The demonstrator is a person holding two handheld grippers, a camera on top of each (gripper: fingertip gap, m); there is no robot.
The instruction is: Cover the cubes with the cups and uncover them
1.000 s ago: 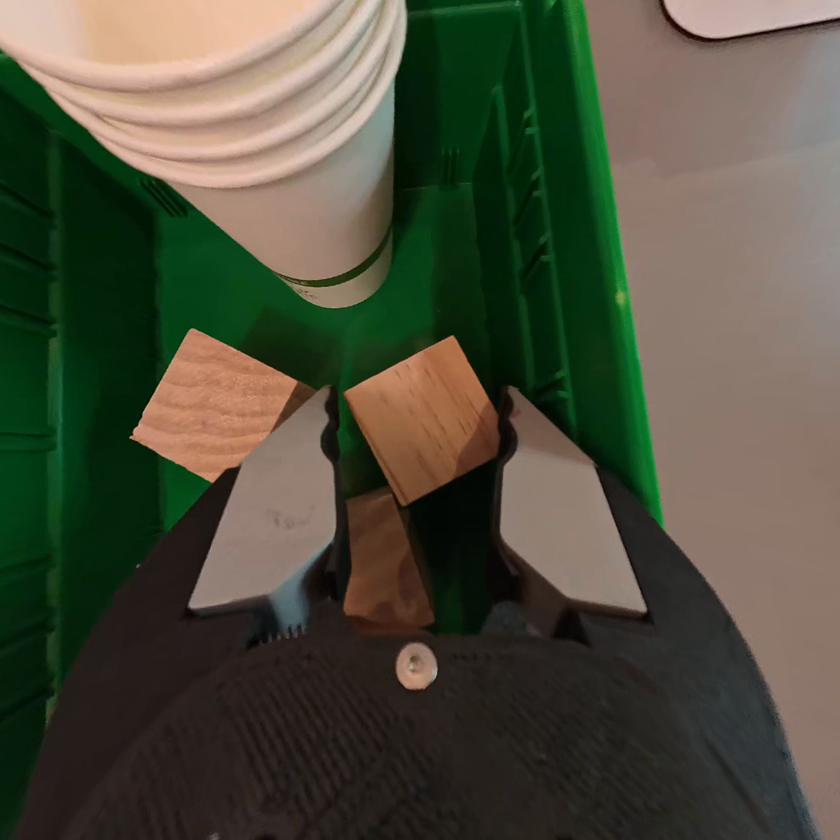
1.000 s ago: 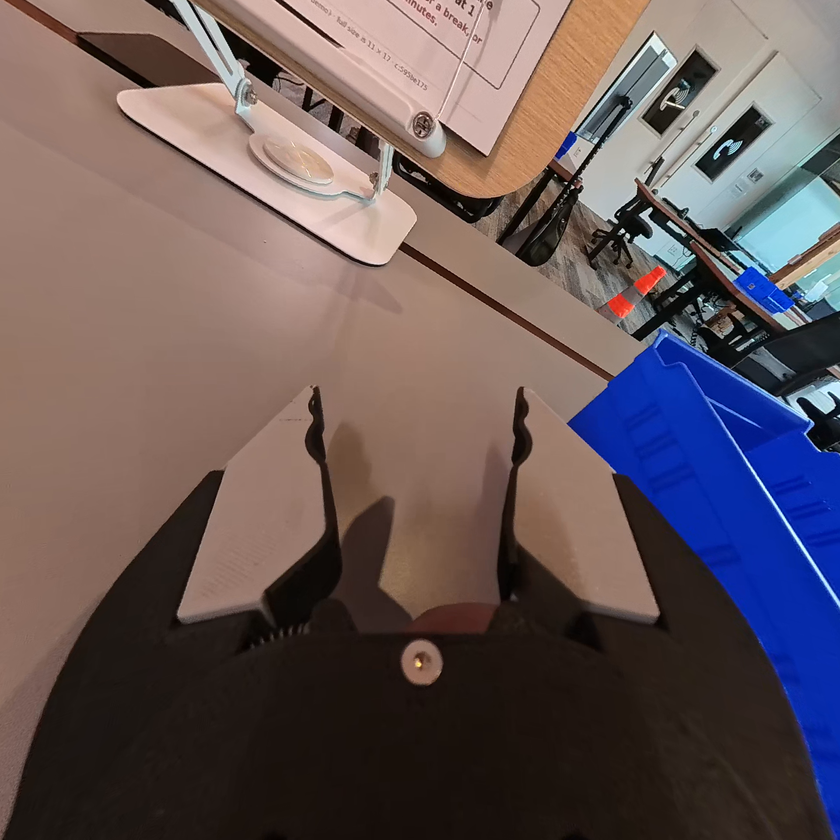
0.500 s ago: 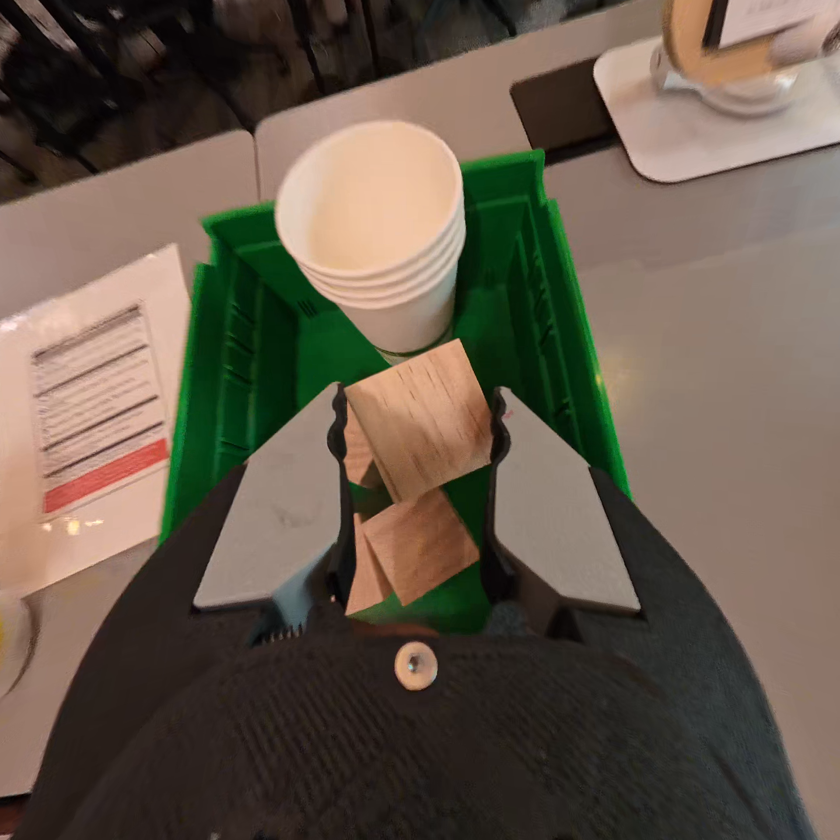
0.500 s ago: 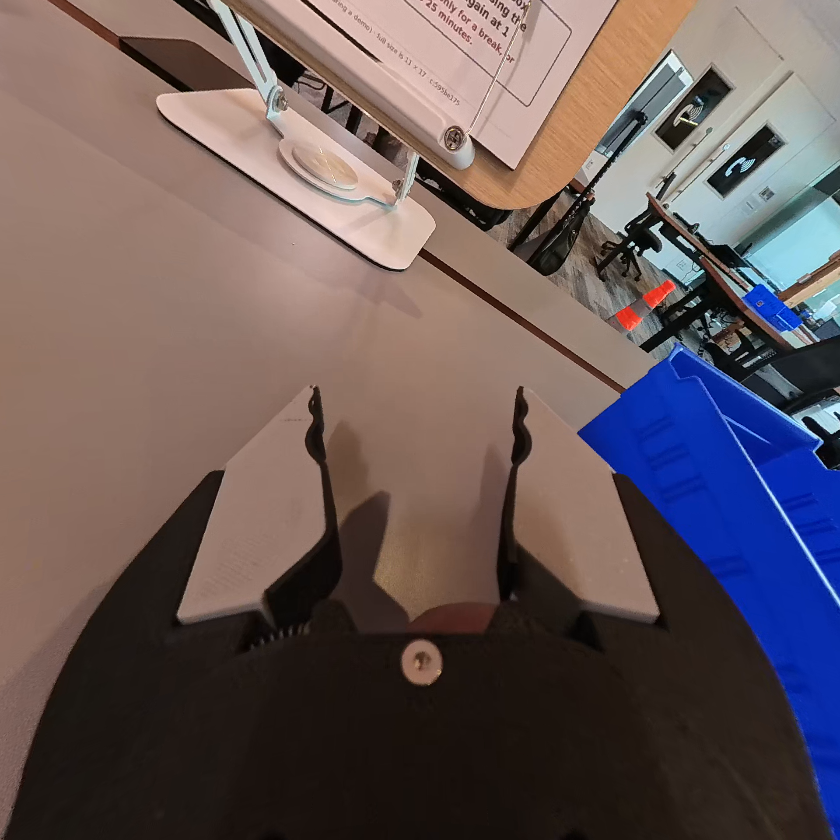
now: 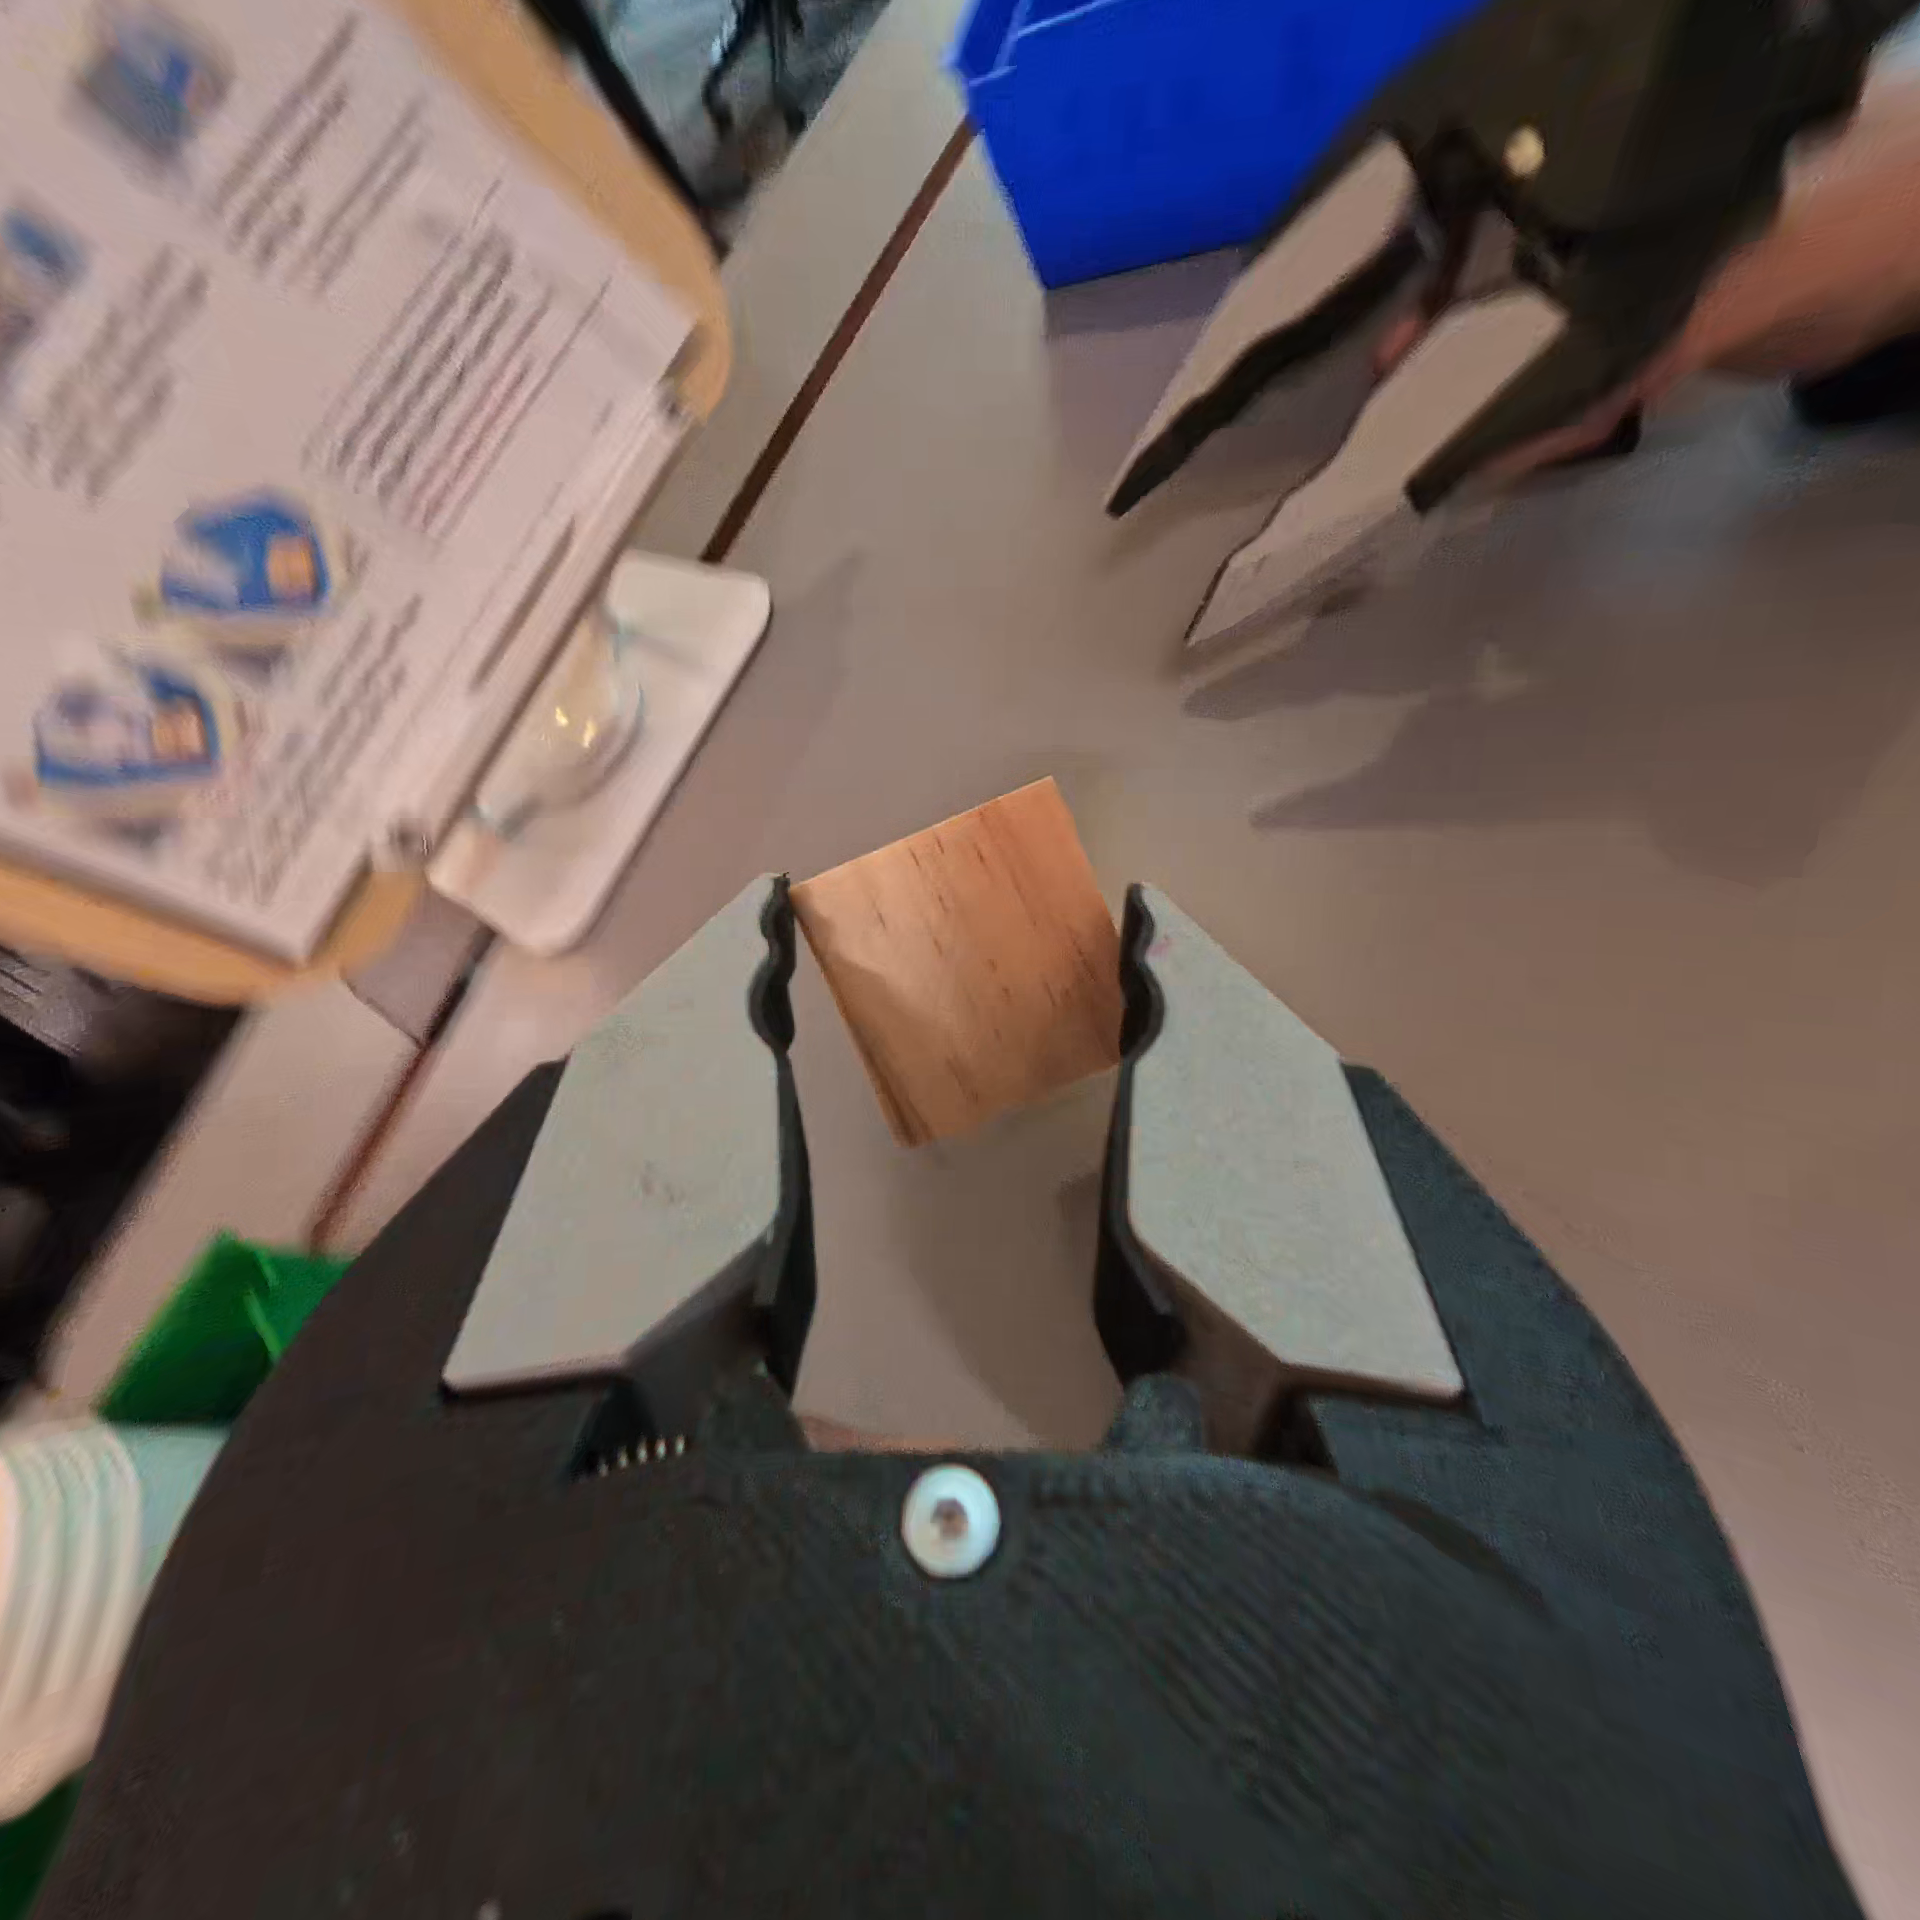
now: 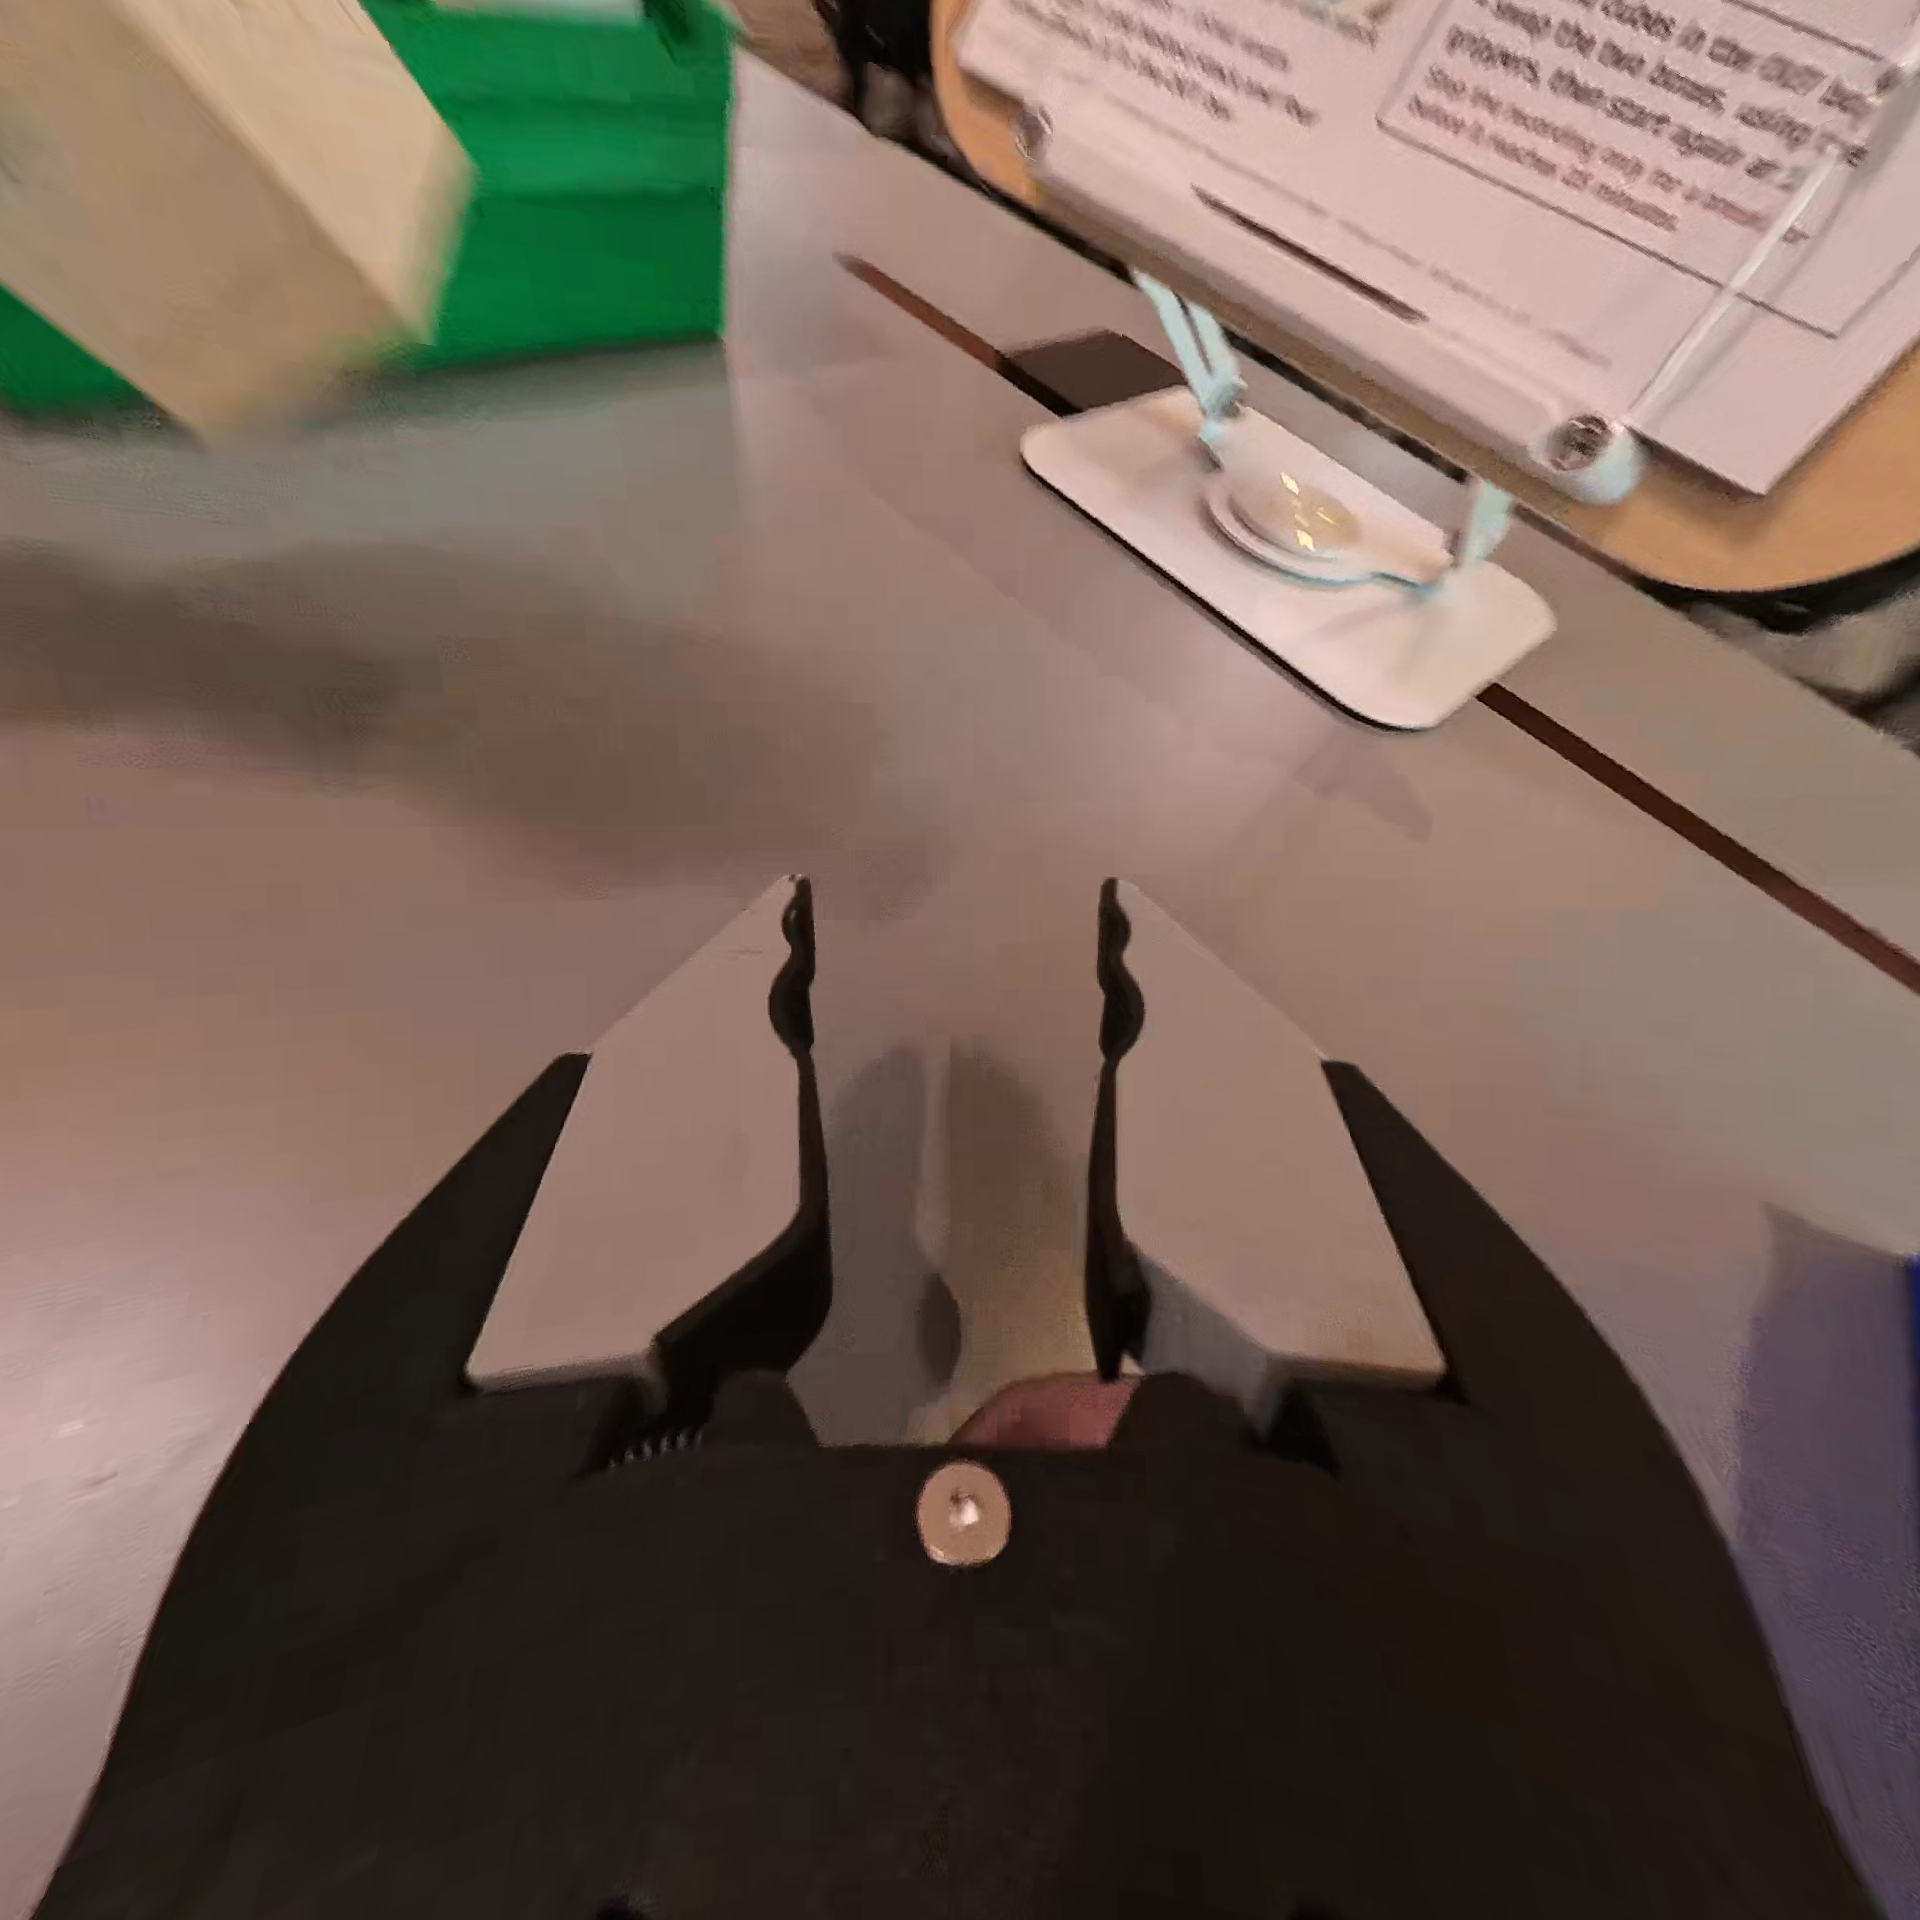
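Observation:
My left gripper [image 5: 956, 894] is shut on a wooden cube [image 5: 966, 966], pinched at a skew between both pads and held above the grey table [image 5: 1455, 1039]. The green bin [image 5: 208, 1340] and the stack of white paper cups [image 5: 52, 1558] sit at the lower left edge of the left wrist view. My right gripper [image 6: 953, 888] is open and empty over the table. It also shows in the left wrist view [image 5: 1158, 571] at the upper right, fingers apart, a hand behind it. The green bin [image 6: 582, 177] shows far left in the right wrist view.
A sign board on a white stand base [image 5: 623, 748] stands at the table's back; the base also shows in the right wrist view [image 6: 1299, 582]. A blue bin [image 5: 1143, 135] sits at the far right. A blurred pale beige shape [image 6: 208, 197] lies before the green bin.
My left gripper closed on the cube in the green bin, lifted it out and swung right over the table. My right gripper's jaws narrowed on nothing and it turned left toward the green bin.

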